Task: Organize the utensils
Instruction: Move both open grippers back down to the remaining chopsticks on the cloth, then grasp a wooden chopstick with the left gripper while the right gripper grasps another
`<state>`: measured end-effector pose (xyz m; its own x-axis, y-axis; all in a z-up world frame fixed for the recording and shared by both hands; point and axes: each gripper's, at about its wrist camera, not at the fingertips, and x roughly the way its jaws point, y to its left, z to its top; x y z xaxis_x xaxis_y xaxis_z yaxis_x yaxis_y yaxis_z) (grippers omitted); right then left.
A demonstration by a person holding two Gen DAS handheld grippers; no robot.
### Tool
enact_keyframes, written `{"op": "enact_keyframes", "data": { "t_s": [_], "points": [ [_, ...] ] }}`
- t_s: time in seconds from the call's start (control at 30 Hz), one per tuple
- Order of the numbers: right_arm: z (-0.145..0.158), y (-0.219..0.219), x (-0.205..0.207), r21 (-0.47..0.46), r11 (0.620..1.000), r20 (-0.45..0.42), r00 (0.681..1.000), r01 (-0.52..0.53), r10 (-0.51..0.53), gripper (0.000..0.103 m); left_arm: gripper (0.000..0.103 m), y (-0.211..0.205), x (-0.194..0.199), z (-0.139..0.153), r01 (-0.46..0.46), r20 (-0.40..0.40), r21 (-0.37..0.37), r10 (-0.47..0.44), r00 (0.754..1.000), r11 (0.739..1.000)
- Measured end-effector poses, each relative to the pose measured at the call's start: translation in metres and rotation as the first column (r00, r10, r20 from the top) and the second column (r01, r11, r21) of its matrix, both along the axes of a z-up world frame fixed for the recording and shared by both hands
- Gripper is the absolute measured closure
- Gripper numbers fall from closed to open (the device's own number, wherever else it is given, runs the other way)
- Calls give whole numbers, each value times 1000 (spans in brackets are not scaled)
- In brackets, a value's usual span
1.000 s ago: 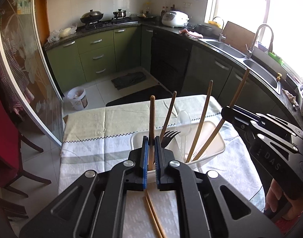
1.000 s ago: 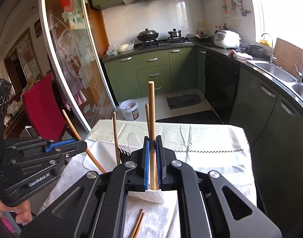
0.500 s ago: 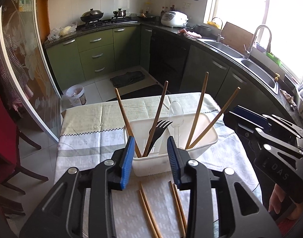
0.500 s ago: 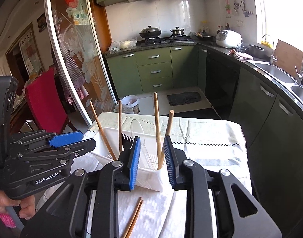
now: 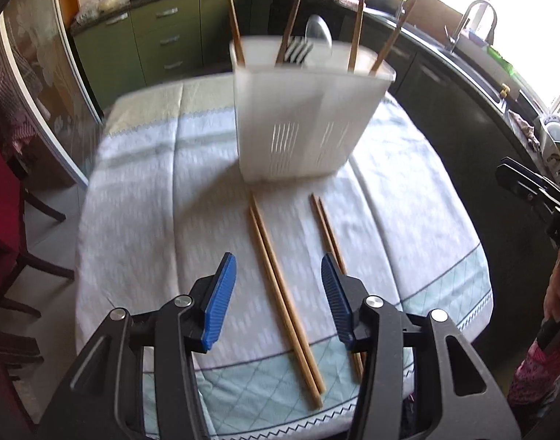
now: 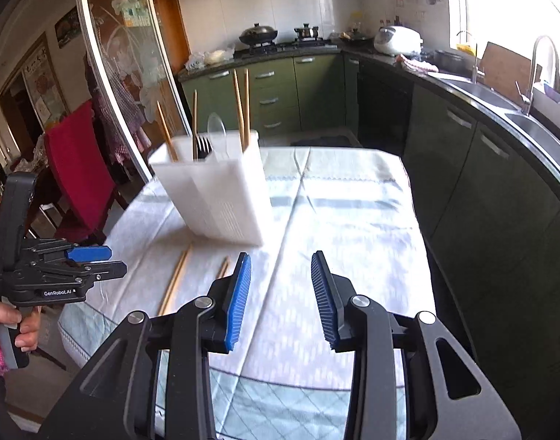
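Chopsticks lie in two pairs on the cloth-covered counter [image 5: 140,198] before a white utensil holder [image 5: 302,117]: one pair [image 5: 280,293] between the left gripper's [image 5: 276,293] parted, just-widened jaws, untouched, the other pair [image 5: 325,223] beside its right finger. Further right, the right gripper [image 6: 282,295], also just opened, hovers empty above bare cloth.

White caddy [image 5: 309,110] motion-blurred; right chopstick pair [image 5: 325,227] partly behind gripper finger.
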<state>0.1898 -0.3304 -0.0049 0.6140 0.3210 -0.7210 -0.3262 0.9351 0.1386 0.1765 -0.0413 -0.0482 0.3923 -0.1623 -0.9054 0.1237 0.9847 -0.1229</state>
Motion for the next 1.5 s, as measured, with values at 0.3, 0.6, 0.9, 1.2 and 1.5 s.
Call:
{"op": "enact_keyframes", "data": {
  "t_s": [0.3,0.6,0.9,1.2,1.5],
  "points": [
    [-65,-30,-22,16,999,-146,989,29,-26,68,58,10,13,-61,-72,-137,17,73,988,997],
    [-59,-44,-17,34,997,-147,987,64,-58,67,64,18,38,-85,-124,-189,63,134,973,990],
    [-69,-33,-12,35,999,-171,985,40,-33,67,64,21,46,-78,-126,-178,39,131,975,991],
    [-70,-30,-9,32,999,-175,984,35,-28,67,64,11,51,-84,-109,-189,57,118,975,992],
    [-75,10,1,-5,999,-201,979,-47,45,65,64,6,49,-91,-89,-200,84,104,974,993]
  ]
}}
